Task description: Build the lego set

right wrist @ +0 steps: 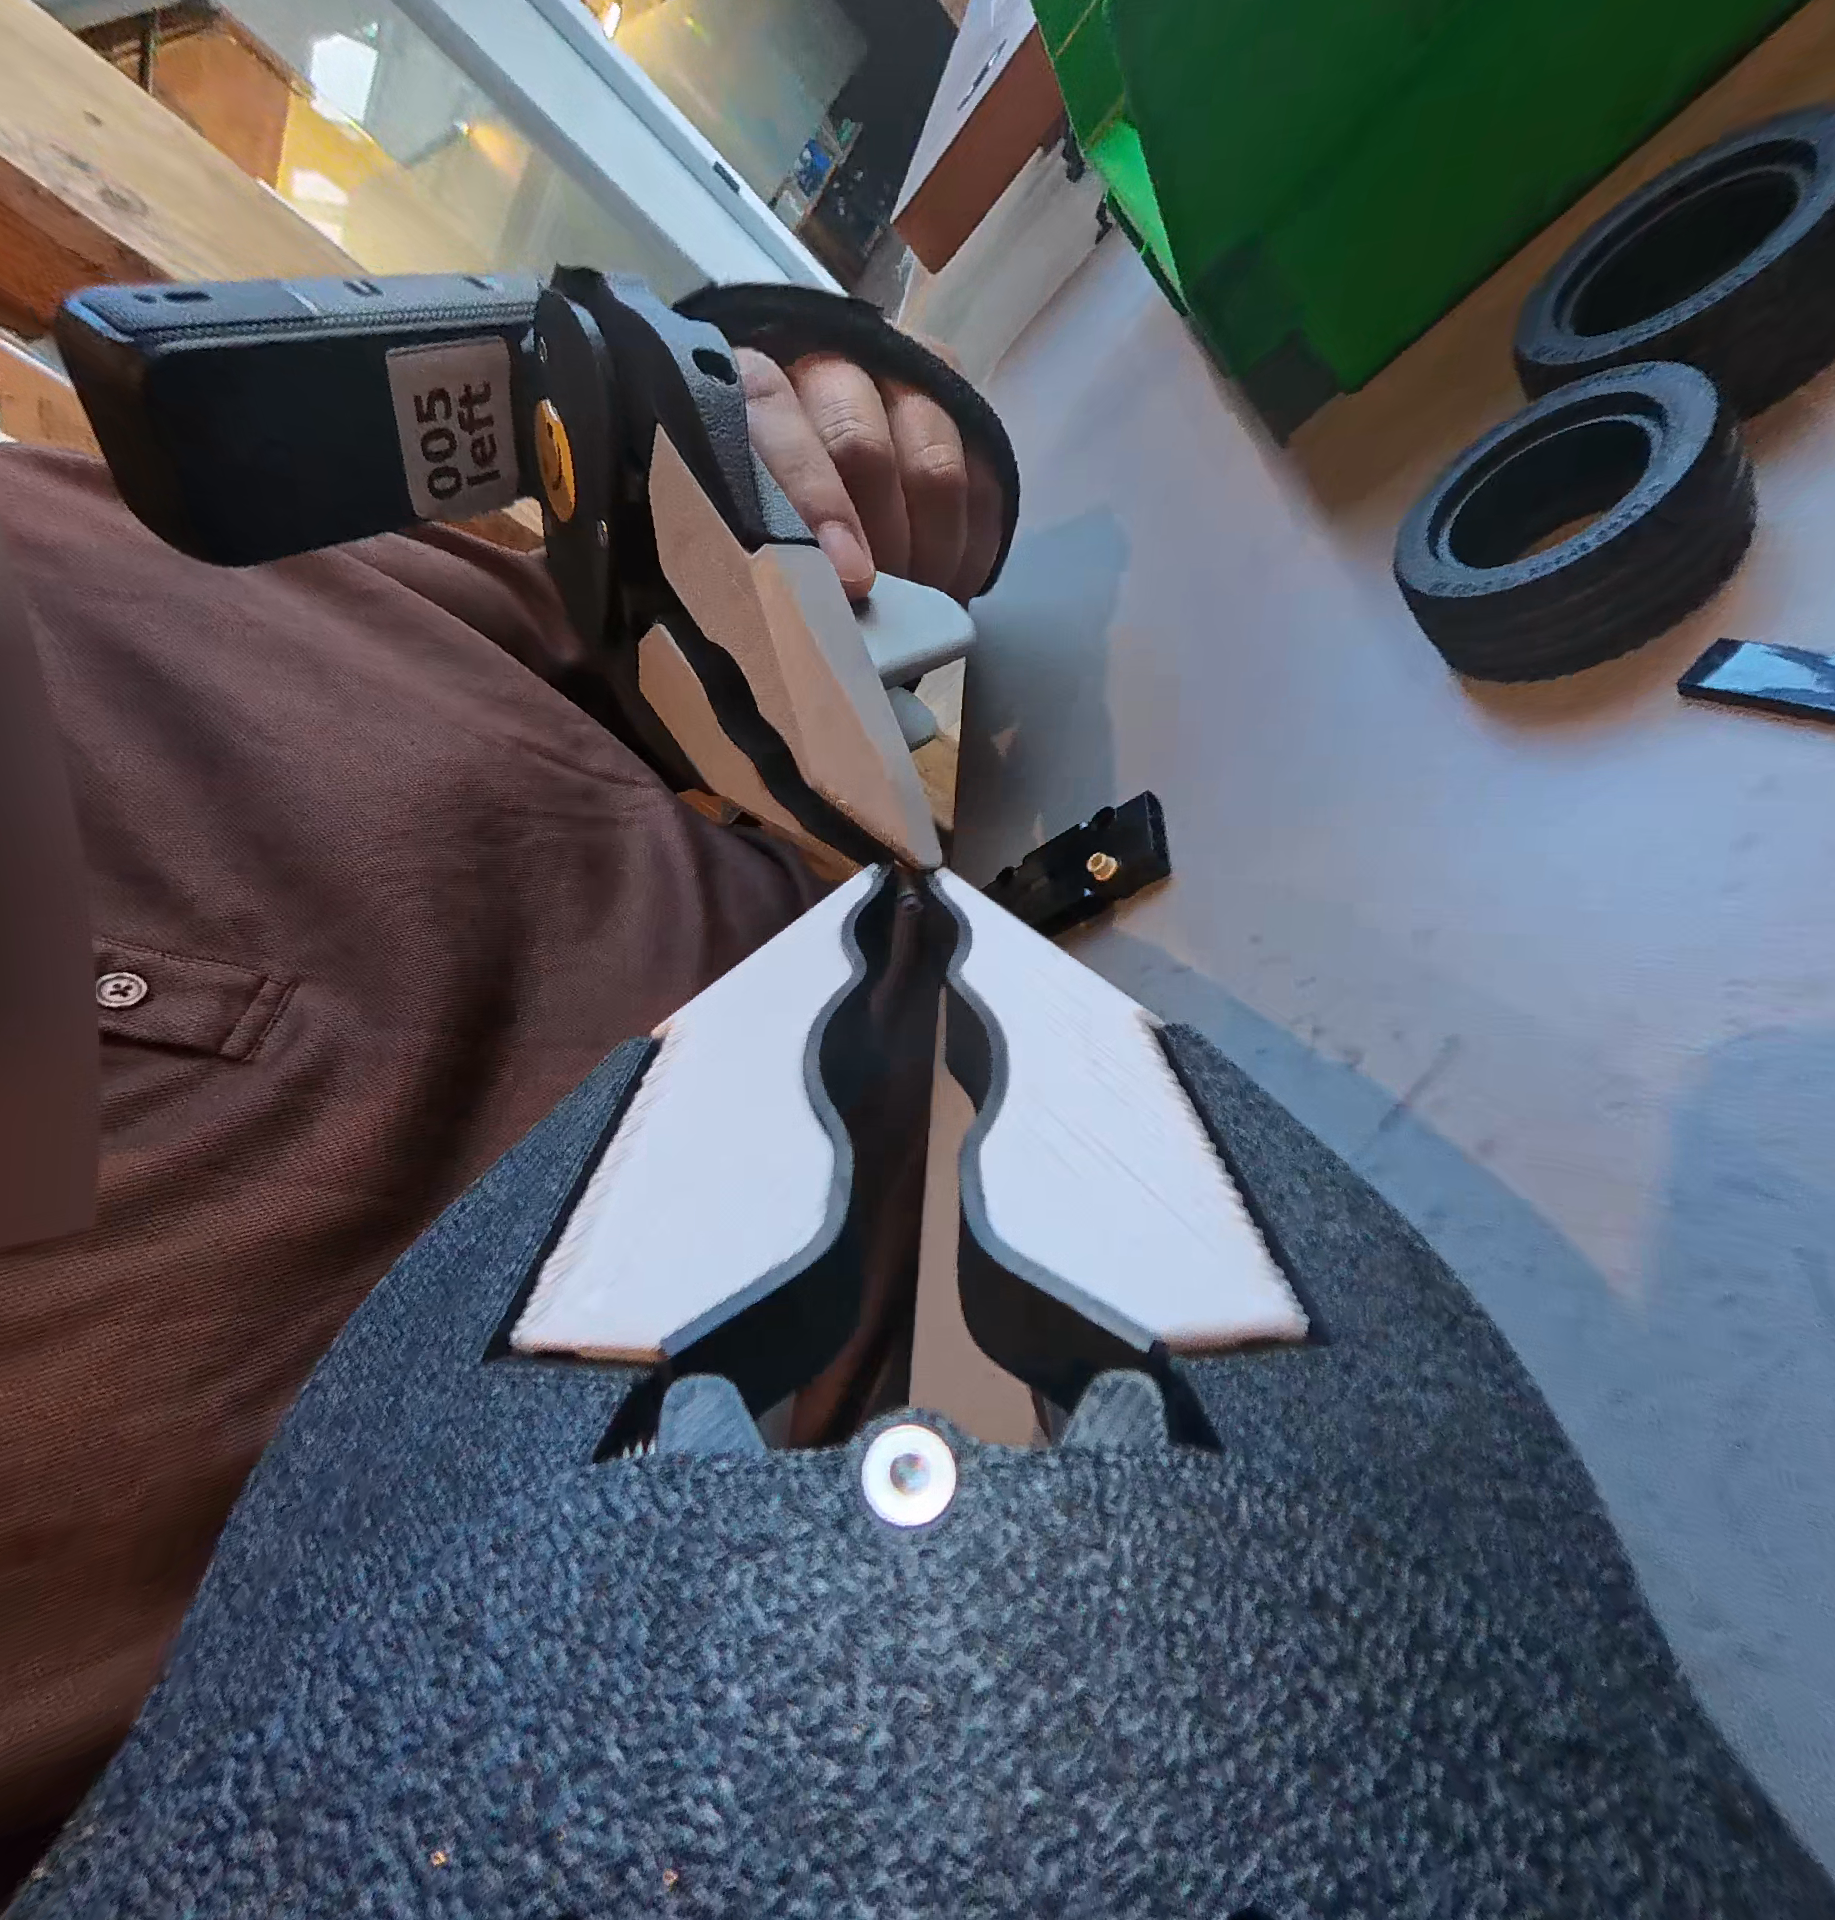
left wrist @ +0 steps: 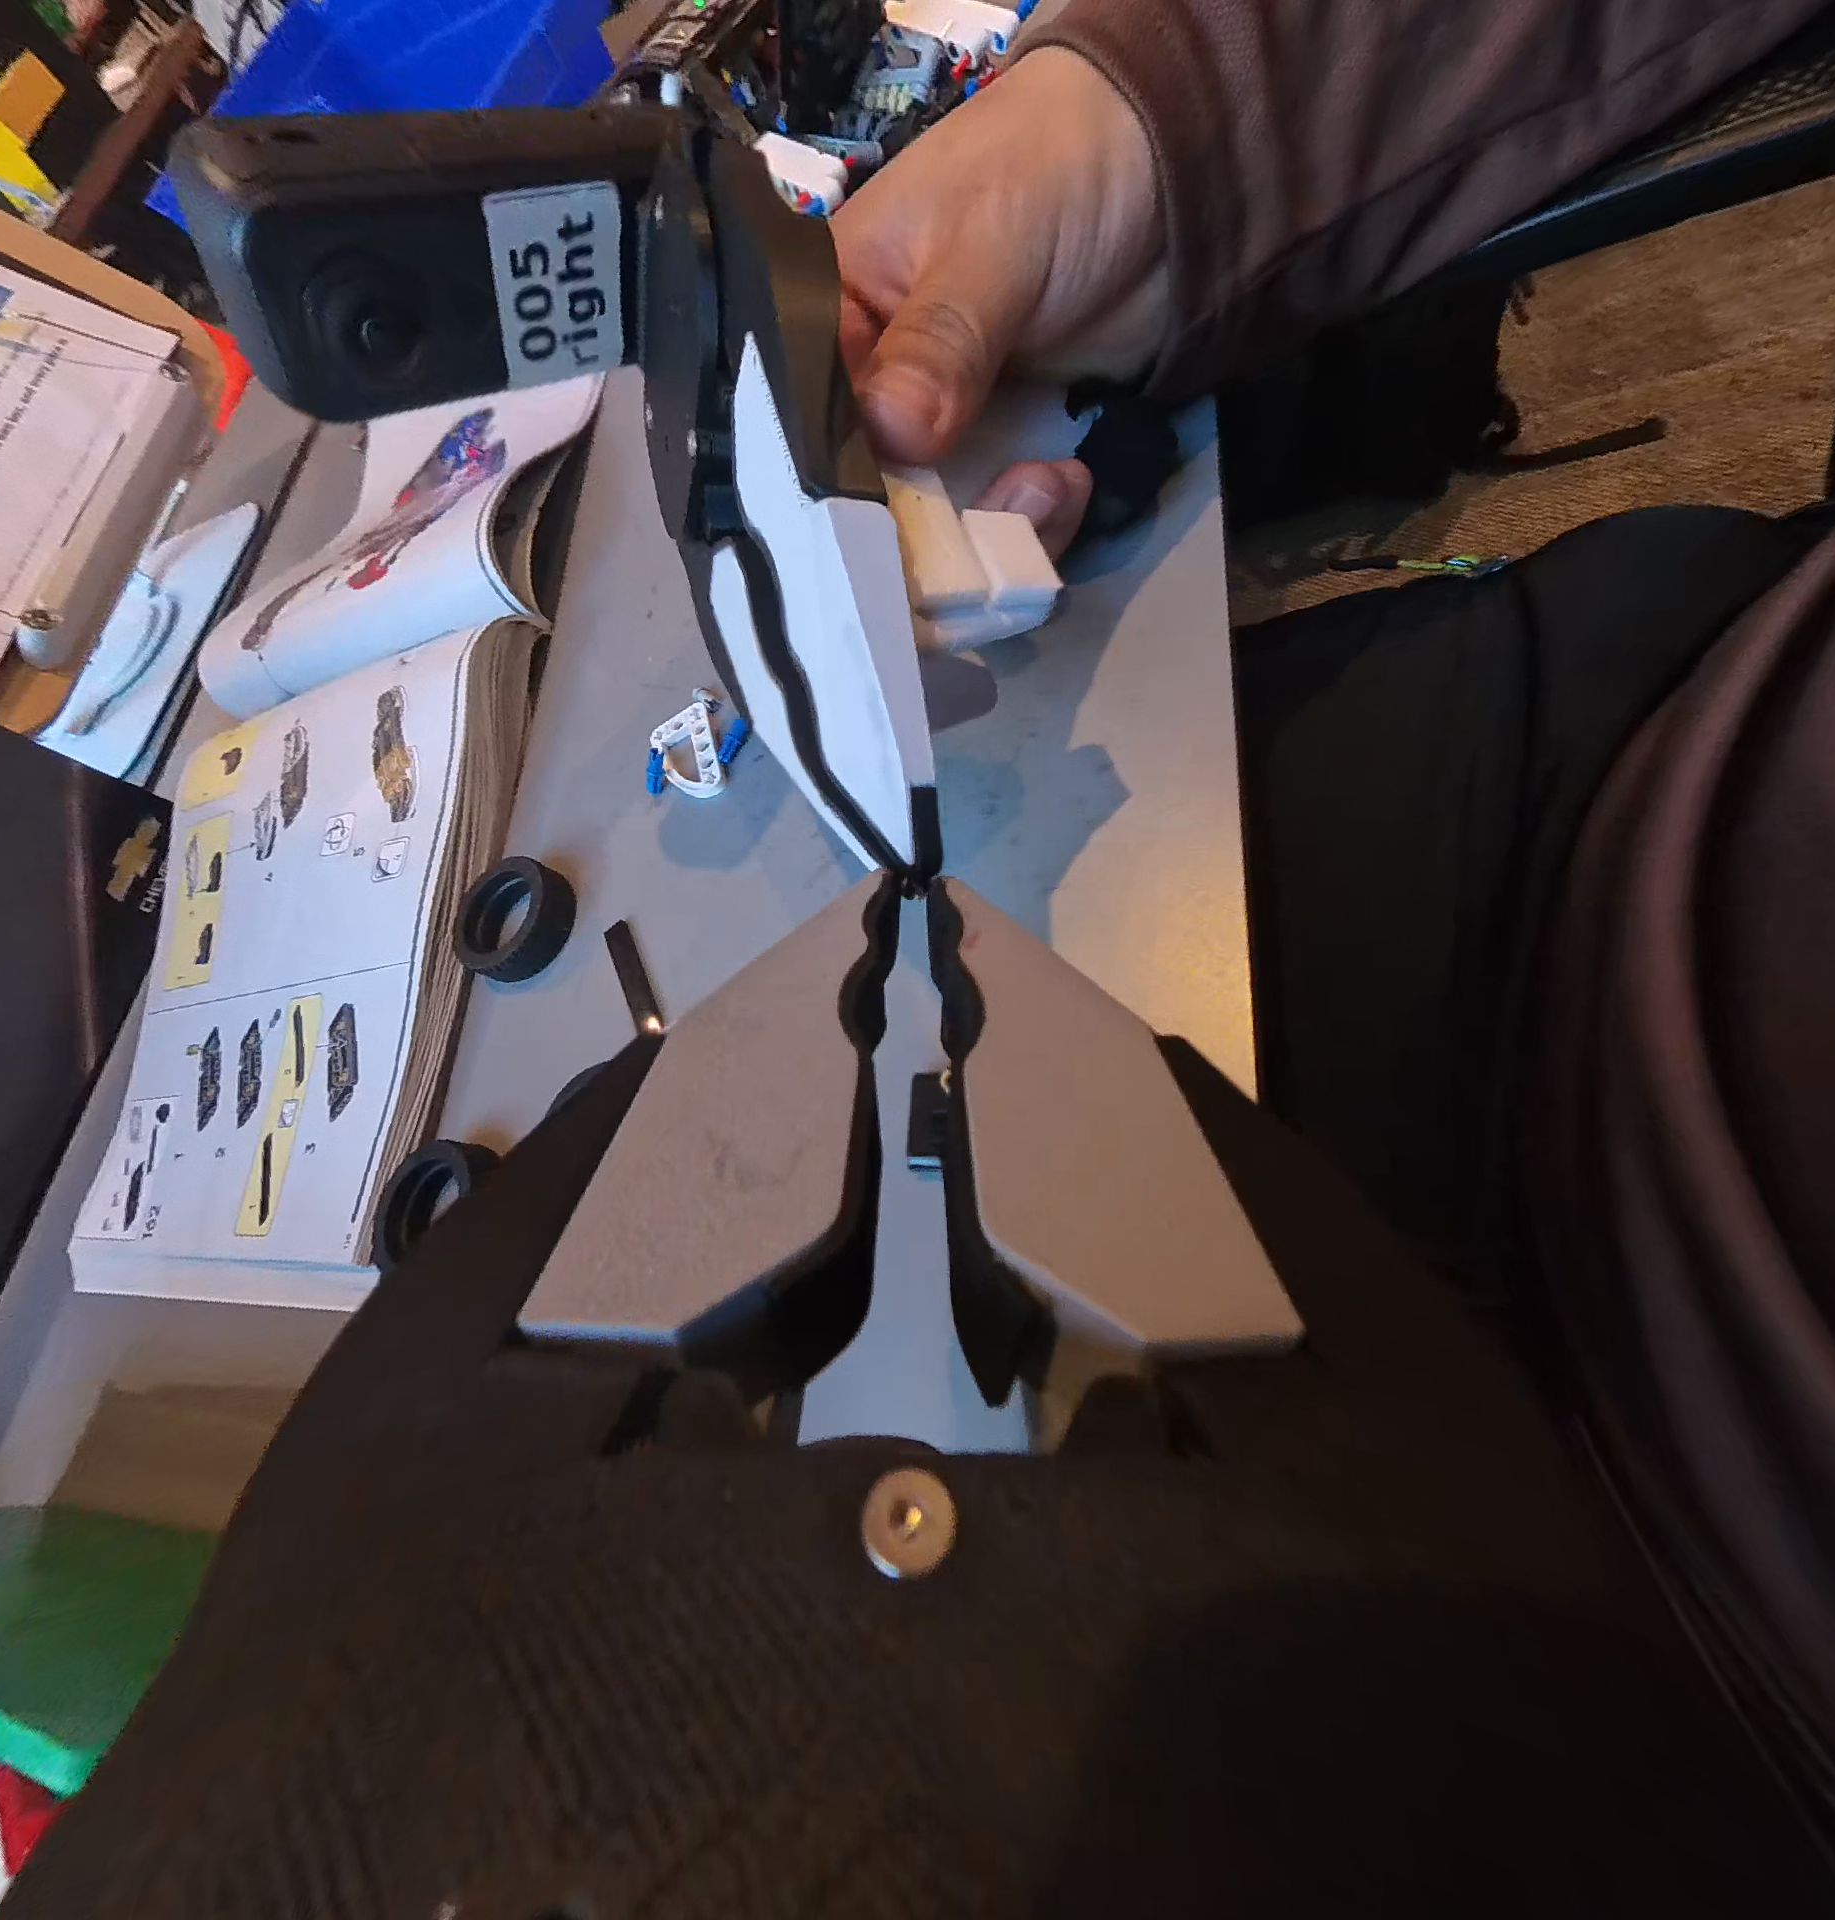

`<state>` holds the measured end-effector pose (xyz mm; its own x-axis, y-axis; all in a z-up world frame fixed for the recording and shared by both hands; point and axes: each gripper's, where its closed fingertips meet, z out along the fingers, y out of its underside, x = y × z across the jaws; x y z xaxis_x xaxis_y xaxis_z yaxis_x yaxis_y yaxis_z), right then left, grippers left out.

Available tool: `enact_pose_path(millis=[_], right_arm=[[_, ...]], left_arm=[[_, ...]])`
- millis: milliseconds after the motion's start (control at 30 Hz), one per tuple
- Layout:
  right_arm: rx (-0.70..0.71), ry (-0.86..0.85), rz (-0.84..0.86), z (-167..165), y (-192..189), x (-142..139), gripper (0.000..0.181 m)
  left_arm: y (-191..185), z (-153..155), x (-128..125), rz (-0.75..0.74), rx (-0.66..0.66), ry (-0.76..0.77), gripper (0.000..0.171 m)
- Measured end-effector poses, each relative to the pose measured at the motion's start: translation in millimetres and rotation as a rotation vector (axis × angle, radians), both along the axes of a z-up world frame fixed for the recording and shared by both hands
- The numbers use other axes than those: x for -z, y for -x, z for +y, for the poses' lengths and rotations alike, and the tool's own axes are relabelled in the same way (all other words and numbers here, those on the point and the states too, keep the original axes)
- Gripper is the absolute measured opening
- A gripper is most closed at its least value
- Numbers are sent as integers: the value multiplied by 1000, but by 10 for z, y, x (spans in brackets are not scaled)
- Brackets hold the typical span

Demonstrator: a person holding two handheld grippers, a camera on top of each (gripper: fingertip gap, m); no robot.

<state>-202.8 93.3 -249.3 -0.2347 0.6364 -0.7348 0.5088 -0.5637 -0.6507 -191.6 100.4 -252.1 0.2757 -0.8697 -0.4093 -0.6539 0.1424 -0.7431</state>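
Observation:
My left gripper (left wrist: 910,885) and right gripper (right wrist: 910,883) meet tip to tip above the grey table (left wrist: 1121,831). A tiny dark pin (right wrist: 911,902) sits between the tips, and both grippers look shut on it. In the left wrist view the right gripper (left wrist: 918,854) comes down from above. In the right wrist view the left gripper (right wrist: 908,858) does the same. A small black lego piece (left wrist: 928,1127) lies on the table under the tips and also shows in the right wrist view (right wrist: 1089,862).
An open instruction booklet (left wrist: 300,987) lies at the left. Near it are two black tyres (left wrist: 515,933) (left wrist: 430,1195), a flat black strip (left wrist: 632,977) and a white piece with blue pins (left wrist: 695,750). A green bin (right wrist: 1412,156) stands behind the tyres (right wrist: 1578,520). The table edge (left wrist: 1233,727) borders the person's body. The grippers are tip to tip, or close to it. The small black lego piece (left wrist: 928,1127) is about 6 cm from both grippers' fingertips. It is also in sight in the right wrist view (right wrist: 1125,824).

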Motion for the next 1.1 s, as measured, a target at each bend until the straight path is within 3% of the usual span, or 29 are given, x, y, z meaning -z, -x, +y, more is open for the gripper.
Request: enact_pose_path(millis=[67,233,467,833,1100], right_arm=[[41,-83,5,42,1,-2,6],[121,-481,55,69,-61,-126,5],[110,-908,33,-61,-11,-136,7],[108,-991,10,-65,-11,-93,4],[134,-916,60,-77,-11,-198,4]], left_arm=[[20,26,2,-15,-26,6,3],[63,-4,-49,-172,-43,152,2],[53,-84,-120,-280,3,245,2],[22,-126,-118,-295,20,243,2],[13,-137,-222,-404,44,289,2]])
